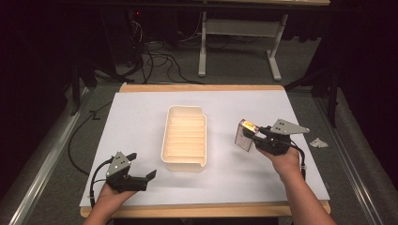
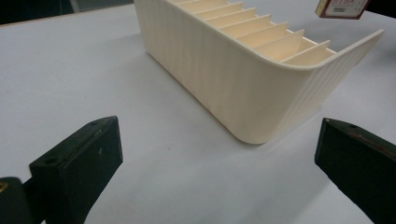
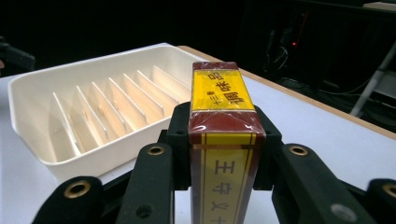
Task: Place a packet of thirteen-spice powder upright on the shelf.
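A cream slotted tray [image 1: 184, 137] with several dividers stands in the middle of the white table sheet. My right gripper [image 1: 257, 137] is right of the tray and is shut on a small red and yellow box [image 1: 246, 135], held above the sheet. In the right gripper view the box [image 3: 223, 140] stands clamped between the jaws, with the tray [image 3: 88, 116] beyond it to the left. My left gripper [image 1: 149, 177] rests open near the front left of the table, jaws apart and nothing between them. The left gripper view has the tray's near corner [image 2: 252, 93] ahead and the box [image 2: 341, 8] at top right.
A crumpled white scrap [image 1: 319, 142] lies off the table's right edge. A white table frame [image 1: 239, 37] and cables [image 1: 155, 58] are on the floor behind. The sheet [image 1: 136, 117] is bare around the tray.
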Available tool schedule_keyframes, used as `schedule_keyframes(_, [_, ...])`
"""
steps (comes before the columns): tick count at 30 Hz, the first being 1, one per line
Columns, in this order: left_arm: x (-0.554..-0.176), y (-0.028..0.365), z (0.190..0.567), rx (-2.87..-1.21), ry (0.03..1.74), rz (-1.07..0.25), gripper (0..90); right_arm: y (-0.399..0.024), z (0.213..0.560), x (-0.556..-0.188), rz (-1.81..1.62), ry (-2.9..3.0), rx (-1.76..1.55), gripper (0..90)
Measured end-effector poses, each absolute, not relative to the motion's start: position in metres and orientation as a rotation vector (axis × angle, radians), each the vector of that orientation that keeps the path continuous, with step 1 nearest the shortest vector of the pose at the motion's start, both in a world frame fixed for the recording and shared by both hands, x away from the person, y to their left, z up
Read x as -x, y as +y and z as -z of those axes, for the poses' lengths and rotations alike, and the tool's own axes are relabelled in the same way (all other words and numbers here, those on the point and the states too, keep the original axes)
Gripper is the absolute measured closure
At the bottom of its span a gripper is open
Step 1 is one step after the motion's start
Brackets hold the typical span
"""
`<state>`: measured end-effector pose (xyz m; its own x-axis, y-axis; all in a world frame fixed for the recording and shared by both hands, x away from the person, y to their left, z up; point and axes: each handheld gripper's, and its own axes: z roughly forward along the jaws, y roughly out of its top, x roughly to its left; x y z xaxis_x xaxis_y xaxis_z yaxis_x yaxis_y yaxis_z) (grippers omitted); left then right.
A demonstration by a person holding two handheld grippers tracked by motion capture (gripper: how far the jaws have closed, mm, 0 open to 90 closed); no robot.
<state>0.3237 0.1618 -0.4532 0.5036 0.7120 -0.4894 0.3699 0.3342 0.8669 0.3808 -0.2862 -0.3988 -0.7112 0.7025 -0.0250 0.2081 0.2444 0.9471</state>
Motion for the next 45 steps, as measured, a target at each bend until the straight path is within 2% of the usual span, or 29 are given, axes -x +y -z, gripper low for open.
schedule_keyframes(26, [-0.322, 0.163, 0.452, -1.262, 1.085, -0.286, 1.6, -0.262, 0.388, -0.423, -1.647, 2.253, -0.619, 68.8])
schedule_keyframes(45, [-0.322, 0.162, 0.452, -1.269, 1.077, -0.285, 1.8, -0.232, 0.38, -0.423, -1.716, 2.32, -0.467, 68.9])
